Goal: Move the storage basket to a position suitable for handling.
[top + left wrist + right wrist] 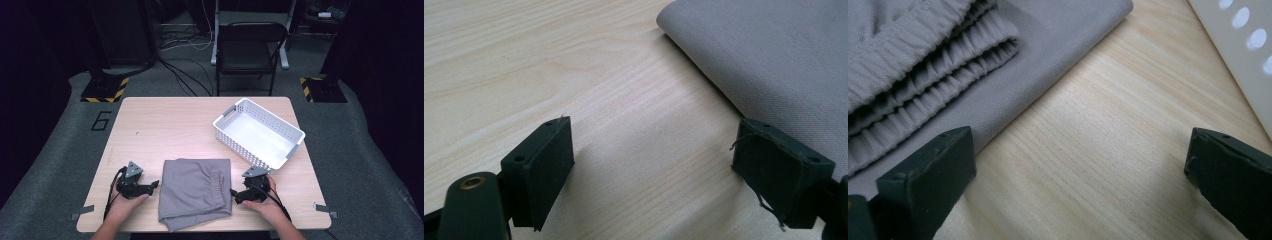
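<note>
Between two wide-open, empty claws, left (154, 185) and right (234, 192), folded grey shorts (196, 192) lie on the tabletop (165, 125), likely light, limp, best pinched at both side edges.

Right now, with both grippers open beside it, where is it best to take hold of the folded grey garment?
Probably grip the folded grey garment at its two side edges, each gripper coming from its own side. The left gripper faces a smooth fold; the right gripper faces layered edges near the elastic waistband. Low, level jaws suit the flat cloth.

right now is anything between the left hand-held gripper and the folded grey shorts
Nothing: bare wood table separates the left hand-held gripper from the grey shorts, seen in the left gripper view.
</note>
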The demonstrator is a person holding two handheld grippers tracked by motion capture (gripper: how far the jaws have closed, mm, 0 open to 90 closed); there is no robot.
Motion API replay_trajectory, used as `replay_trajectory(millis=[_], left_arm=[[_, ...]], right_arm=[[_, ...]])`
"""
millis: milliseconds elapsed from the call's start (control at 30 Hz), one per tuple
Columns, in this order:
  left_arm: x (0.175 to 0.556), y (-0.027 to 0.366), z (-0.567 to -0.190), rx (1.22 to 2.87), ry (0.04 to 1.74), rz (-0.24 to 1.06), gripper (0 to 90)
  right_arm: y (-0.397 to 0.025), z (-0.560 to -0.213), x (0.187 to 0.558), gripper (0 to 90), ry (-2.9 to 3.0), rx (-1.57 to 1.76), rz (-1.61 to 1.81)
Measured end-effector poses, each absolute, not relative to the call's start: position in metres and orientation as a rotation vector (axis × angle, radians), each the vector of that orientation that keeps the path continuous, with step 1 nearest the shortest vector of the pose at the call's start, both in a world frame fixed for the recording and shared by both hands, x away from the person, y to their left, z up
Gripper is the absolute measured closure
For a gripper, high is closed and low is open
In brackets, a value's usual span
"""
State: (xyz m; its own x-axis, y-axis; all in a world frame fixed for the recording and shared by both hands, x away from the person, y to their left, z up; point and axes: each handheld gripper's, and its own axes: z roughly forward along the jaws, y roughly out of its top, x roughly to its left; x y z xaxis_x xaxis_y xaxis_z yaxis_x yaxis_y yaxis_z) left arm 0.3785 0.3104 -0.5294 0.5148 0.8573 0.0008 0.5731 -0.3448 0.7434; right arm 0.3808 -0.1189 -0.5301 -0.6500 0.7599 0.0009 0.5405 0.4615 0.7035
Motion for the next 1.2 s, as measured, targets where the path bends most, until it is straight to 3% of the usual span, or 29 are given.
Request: replay_trajectory(millis=[533,700,1200], left_arm=[[0.374,0.308,-0.528,2.067,1.159,0.508,17.7],[0.373,0.307,-0.527,2.035,1.183,0.482,19.1],[0.367,0.303,-0.512,2.008,1.217,0.389,30.9]], right_arm=[[-0.118,-0.53,0.382,0.0,2.395,1.114,0.997],[-0.118,-0.529,0.378,15.5,2.348,1.116,1.026],[-0.118,-0.513,0.374,37.3,2.37,1.172,0.99]])
